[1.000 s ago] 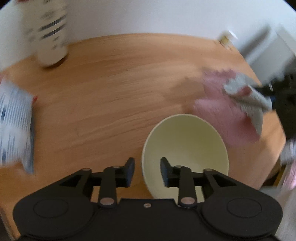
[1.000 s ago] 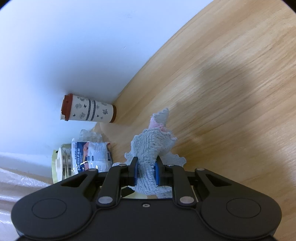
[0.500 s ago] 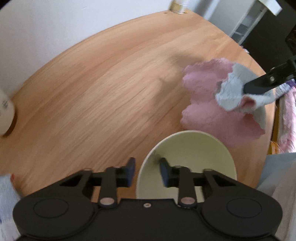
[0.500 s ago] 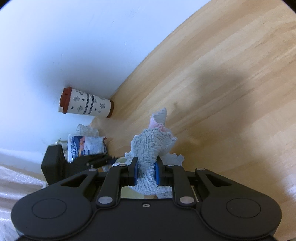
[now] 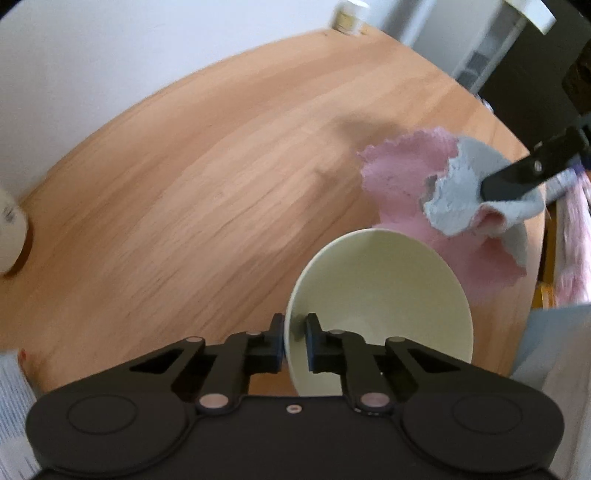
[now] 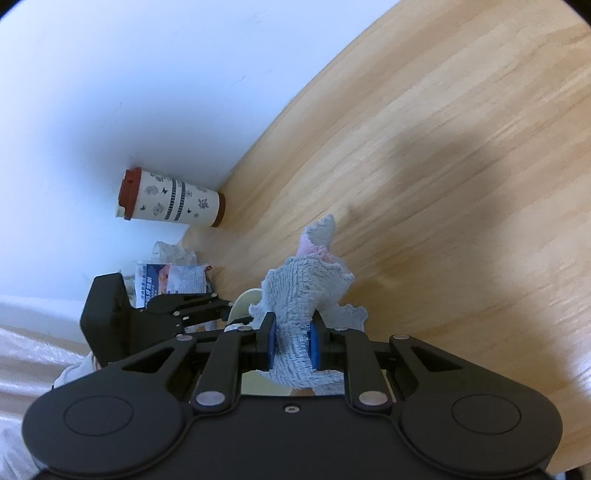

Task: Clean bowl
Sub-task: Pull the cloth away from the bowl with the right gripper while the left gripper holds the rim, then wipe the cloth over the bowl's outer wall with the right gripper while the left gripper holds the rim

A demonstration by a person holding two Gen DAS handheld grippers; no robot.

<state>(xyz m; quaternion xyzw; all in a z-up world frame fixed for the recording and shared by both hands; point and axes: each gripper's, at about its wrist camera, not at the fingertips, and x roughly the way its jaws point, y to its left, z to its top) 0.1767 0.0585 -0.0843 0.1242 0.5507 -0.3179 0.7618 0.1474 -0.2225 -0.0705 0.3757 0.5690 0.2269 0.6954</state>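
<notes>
A pale cream bowl [image 5: 384, 295] is tilted and held above the wooden table [image 5: 207, 192]. My left gripper [image 5: 294, 332] is shut on its near rim, one finger inside and one outside. My right gripper [image 6: 291, 338] is shut on a grey and pink cloth [image 6: 306, 291]. In the left wrist view the cloth [image 5: 443, 199] hangs just beyond the bowl's far rim, pinched by the right gripper's fingers [image 5: 524, 173]. In the right wrist view a sliver of the bowl [image 6: 245, 301] shows behind the cloth, with the left gripper [image 6: 221, 308] on it.
A patterned cup with a red-brown lid [image 6: 170, 201] stands by the white wall. A printed packet [image 6: 170, 282] lies near it and shows at the left edge of the left wrist view [image 5: 11, 406]. A small jar [image 5: 349, 14] stands at the table's far edge.
My left gripper has closed on the bowl's rim, lifted and tilted it and swung right. The cloth in my right gripper has come closer to the bowl.
</notes>
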